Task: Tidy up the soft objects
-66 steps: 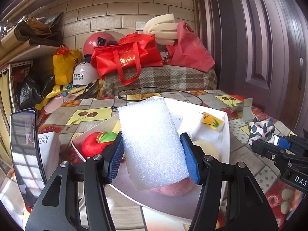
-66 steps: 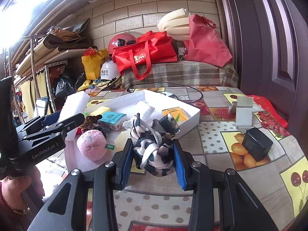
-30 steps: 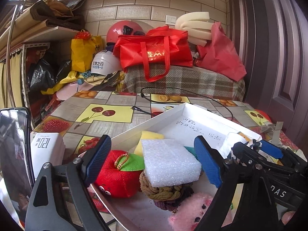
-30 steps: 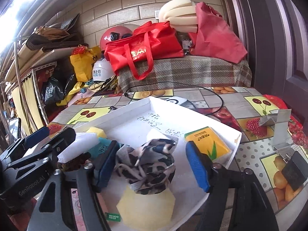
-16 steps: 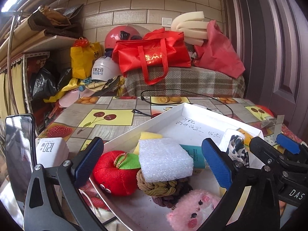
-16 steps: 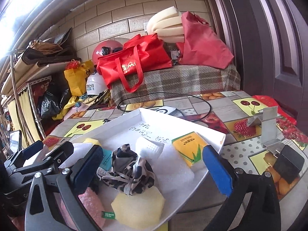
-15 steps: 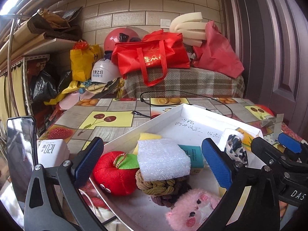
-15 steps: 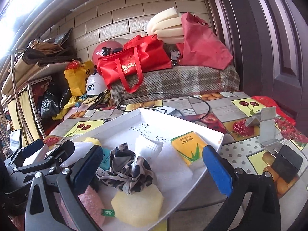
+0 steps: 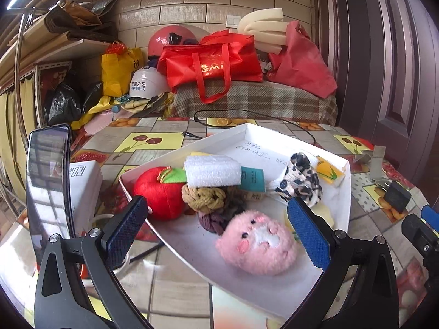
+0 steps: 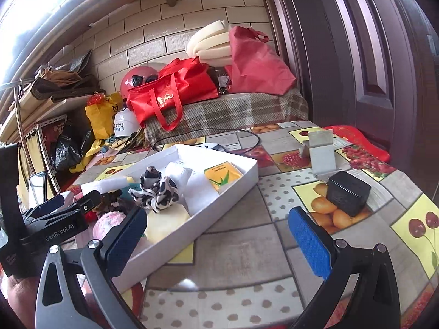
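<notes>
A white tray (image 9: 346,192) on the table holds soft things: a white foam block (image 9: 212,170), a red plush apple (image 9: 159,192), braided scrunchies (image 9: 204,197), a pink plush pig (image 9: 258,244) and a leopard-print scrunchie (image 9: 300,181). My left gripper (image 9: 216,233) is open and empty, drawn back above the tray's near edge. My right gripper (image 10: 216,235) is open and empty, to the right of the tray (image 10: 247,176) over bare table. The leopard scrunchie (image 10: 157,189) lies inside the tray, as does the pink pig (image 10: 108,223).
A black charger (image 10: 347,192) and a grey metal stand (image 10: 321,155) sit on the table right of the tray. A white box (image 9: 85,181) stands left of it. A black cable (image 9: 247,118) loops behind. Bags and helmets are piled on the far bench (image 9: 247,98).
Both grippers let go: the foam block and the leopard scrunchie now lie in the tray. Both grippers have since pulled back, the right one off to the tray's right side.
</notes>
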`<state>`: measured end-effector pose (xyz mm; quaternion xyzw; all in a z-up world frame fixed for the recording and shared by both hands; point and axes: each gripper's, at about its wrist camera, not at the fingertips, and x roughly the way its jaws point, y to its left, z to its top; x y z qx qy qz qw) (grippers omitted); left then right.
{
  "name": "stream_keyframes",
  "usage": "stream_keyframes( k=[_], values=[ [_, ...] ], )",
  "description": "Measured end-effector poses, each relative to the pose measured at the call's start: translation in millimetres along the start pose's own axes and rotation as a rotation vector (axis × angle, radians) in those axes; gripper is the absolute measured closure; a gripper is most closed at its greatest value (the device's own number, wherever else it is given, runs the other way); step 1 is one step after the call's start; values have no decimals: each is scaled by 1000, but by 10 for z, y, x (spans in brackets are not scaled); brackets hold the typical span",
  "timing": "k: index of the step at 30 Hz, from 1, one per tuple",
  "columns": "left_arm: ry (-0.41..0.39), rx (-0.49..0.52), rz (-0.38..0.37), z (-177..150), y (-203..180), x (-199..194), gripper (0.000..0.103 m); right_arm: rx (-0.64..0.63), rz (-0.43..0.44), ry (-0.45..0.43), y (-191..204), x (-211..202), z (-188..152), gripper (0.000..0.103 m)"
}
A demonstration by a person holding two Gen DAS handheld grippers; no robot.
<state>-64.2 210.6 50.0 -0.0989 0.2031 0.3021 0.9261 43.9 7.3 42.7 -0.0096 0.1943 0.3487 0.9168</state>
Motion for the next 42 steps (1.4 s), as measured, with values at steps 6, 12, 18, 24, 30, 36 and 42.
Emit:
stream_keyframes(
  k=[6, 12, 18, 24, 30, 36, 42],
  values=[
    [51, 40, -53, -252, -224, -374, 0, -96, -28, 23, -5, -393, -179, 0],
    [6, 128, -53, -455, -526, -839, 0, -59, -6, -47, -255, -998, -292, 0],
    [-57, 158, 43, -529, -654, -1041, 0, 6, -44, -213, -473, -1489, -377, 0],
    [-41, 151, 14, -539, -636, -1046, 0, 39, -75, -246, -502, -1514, -364, 0],
    [-48, 170, 39, -552, -681, -1064, 0, 39, -80, -269, -512, -1575, -386, 0],
    [-17, 142, 9, -549, -628, -1034, 0, 40, -81, -270, -512, -1585, -391, 0],
    [-2, 126, -7, -545, -606, -1021, 0, 34, -83, -267, -511, -1589, -396, 0]
  ],
)
